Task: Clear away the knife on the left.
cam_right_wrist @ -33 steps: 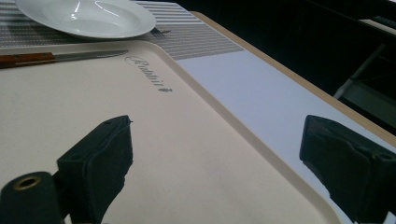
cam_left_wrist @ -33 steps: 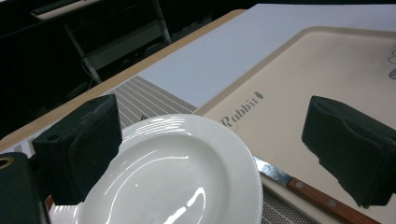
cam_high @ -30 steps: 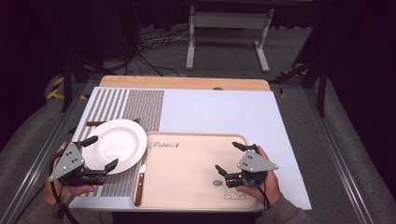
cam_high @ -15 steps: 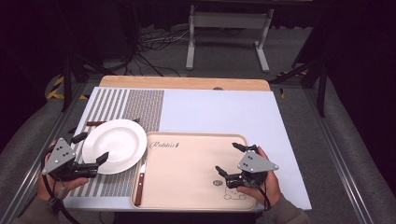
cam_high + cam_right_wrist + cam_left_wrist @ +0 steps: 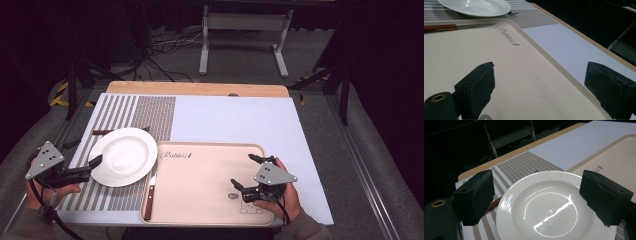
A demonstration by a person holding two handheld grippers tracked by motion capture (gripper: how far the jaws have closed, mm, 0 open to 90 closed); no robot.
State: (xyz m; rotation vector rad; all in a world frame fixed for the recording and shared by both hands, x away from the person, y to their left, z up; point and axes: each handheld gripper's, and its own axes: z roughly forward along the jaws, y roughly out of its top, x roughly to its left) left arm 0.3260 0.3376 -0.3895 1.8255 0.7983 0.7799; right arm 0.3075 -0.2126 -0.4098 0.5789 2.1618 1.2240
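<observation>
While your left gripper sits at the left edge of the table, its jaws stand wide apart and hold nothing, pointing toward the white plate from the plate's left rim. In the left gripper view the plate lies between and beyond the two black pads, empty and glossy, resting flat on the striped placemat. Its right rim lies just beside the beige tray. Peeking from under the plate's far-left side is a brown-handled utensil. A knife with a wooden handle lies along the tray's left edge, just below the plate. Your right gripper rests over the tray's lower right part, jaws spread open with nothing between them; in the right gripper view the bare tray runs ahead, the knife and plate well beyond
</observation>
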